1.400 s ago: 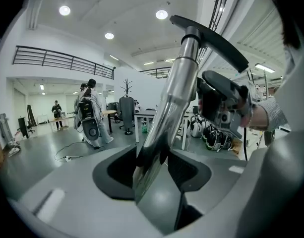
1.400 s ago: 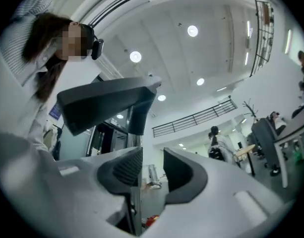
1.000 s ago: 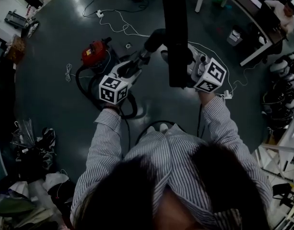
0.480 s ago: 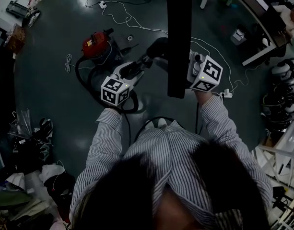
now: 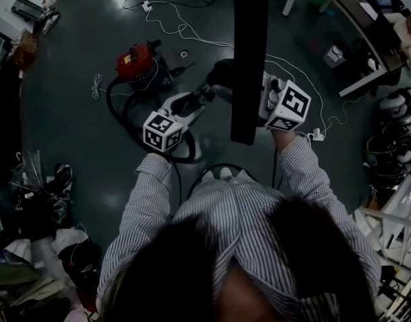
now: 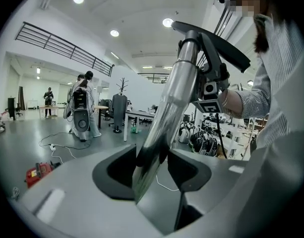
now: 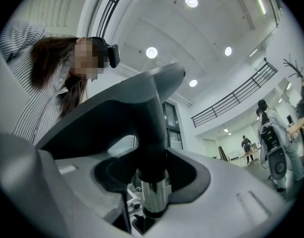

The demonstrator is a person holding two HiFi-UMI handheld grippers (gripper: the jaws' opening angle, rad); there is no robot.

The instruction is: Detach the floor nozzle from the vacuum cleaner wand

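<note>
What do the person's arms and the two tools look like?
The left tool and right tool are light grey, with dark curved pads inside. Each carries a white cube with black square markers. The sleeves are long, with thin dark and white stripes.

A long flat black plastic floor nozzle stands between the left gripper and the right gripper, barring the way across. A shiny metal wand fills the left jaws. The right jaws, just opening, stand apart round the nozzle's neck. Beyond the left gripper a red canister vacuum and looped black hose clutter the dark floor.
</note>
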